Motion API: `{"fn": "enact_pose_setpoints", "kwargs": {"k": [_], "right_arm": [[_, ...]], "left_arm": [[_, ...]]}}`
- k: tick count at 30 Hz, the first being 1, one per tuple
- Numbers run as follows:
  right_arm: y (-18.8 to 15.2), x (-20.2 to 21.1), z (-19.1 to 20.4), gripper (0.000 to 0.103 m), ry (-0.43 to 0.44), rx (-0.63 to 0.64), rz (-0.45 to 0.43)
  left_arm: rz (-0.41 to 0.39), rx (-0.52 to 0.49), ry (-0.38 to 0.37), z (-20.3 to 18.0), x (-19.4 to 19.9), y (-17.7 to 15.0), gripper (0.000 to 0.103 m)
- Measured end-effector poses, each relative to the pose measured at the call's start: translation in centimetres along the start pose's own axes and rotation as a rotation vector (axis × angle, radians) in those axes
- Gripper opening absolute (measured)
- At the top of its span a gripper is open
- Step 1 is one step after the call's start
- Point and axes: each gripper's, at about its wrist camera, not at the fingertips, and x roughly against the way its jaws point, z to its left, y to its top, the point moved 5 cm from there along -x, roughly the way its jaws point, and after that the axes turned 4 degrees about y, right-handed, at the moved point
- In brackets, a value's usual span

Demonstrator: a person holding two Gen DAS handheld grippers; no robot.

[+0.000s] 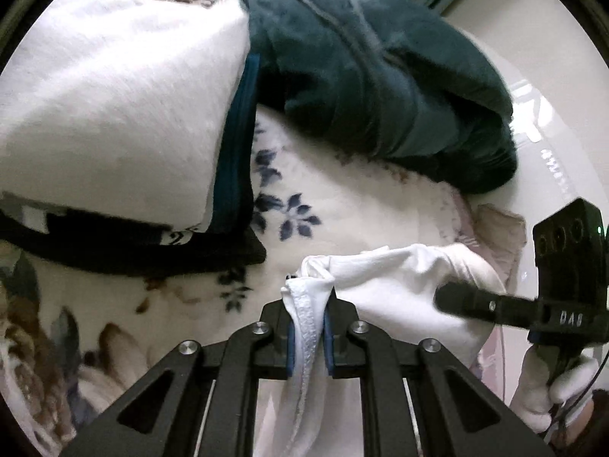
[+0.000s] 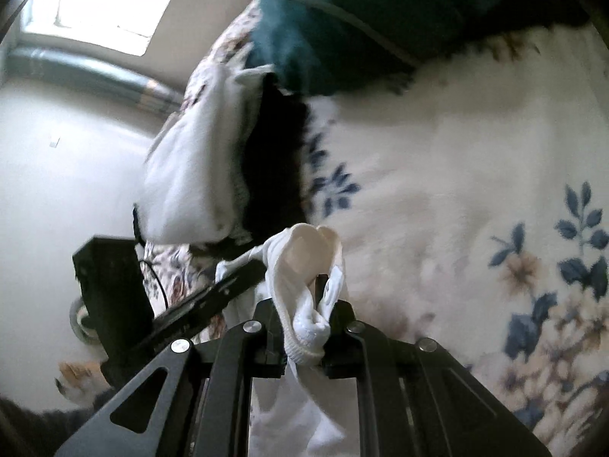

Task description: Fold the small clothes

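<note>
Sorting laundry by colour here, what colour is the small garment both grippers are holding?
White; the small garment shows best in the left wrist view.

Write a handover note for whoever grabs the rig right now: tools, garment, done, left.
Left tool: shut on the white garment, pinching a hemmed edge.
Right tool: shut on the same garment, at a ribbed edge.
The garment is bunched between both tools, above the floral blanket; no fold visible yet.
The stack of white and dark clothes and the dark green bundle lie further back on the blanket.
Left: spread the garment, fold it, set it down.
</note>
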Motion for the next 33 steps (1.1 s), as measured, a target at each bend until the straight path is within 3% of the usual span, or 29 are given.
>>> {"fn": "enact_pose_setpoints", "kwargs": {"k": [6, 10, 13, 15, 17, 19, 21, 24, 26, 30, 33], "right_arm": [[-4.0, 2.7, 4.4, 0.013, -0.001, 0.099, -0.023], [-8.3, 4.0, 7.0, 0.013, -0.011, 0.167, -0.010], [-12.7, 4.4, 8.2, 0.013, -0.011, 0.190, 0.027], [-15.8, 4.2, 8.3, 0.014, -0.005, 0.179, 0.070], [-20.0, 3.0, 8.2, 0.018, 0.007, 0.171, 0.180], [-23.6, 1.8, 7.5, 0.034, -0.020, 0.151, 0.283], [-27.3, 0.9, 6.7, 0.065, -0.015, 0.127, 0.385], [-30.6, 1.1, 5.4, 0.070, -0.020, 0.035, 0.450], [-31.2, 2.2, 4.6, 0.070, -0.014, -0.030, 0.422], [-30.5, 4.8, 1.6, 0.070, -0.035, -0.267, 0.235], [-29.8, 4.7, 0.6, 0.069, -0.060, -0.342, 0.106]], "left_arm": [[-0.037, -0.026, -0.016, -1.7, 4.0, -2.1, 0.009], [-0.024, -0.024, -0.033, -2.2, 7.2, -5.3, 0.009], [0.047, -0.002, -0.033, -1.4, 9.0, -9.8, 0.010], [0.128, 0.025, -0.029, -0.4, 9.5, -13.2, 0.016], [0.213, 0.039, -0.011, 0.8, 9.8, -16.5, 0.023], [0.320, 0.075, 0.033, 3.0, 10.6, -20.3, 0.023], [0.383, 0.132, 0.061, 5.0, 11.4, -22.4, 0.023], [0.415, 0.183, 0.090, 6.8, 12.3, -22.8, 0.023], [0.398, 0.182, 0.084, 6.7, 12.1, -21.6, 0.023], [0.340, 0.108, 0.055, 4.3, 9.6, -17.9, 0.023], [0.327, 0.015, 0.045, 1.8, 6.7, -16.3, 0.023]]}}
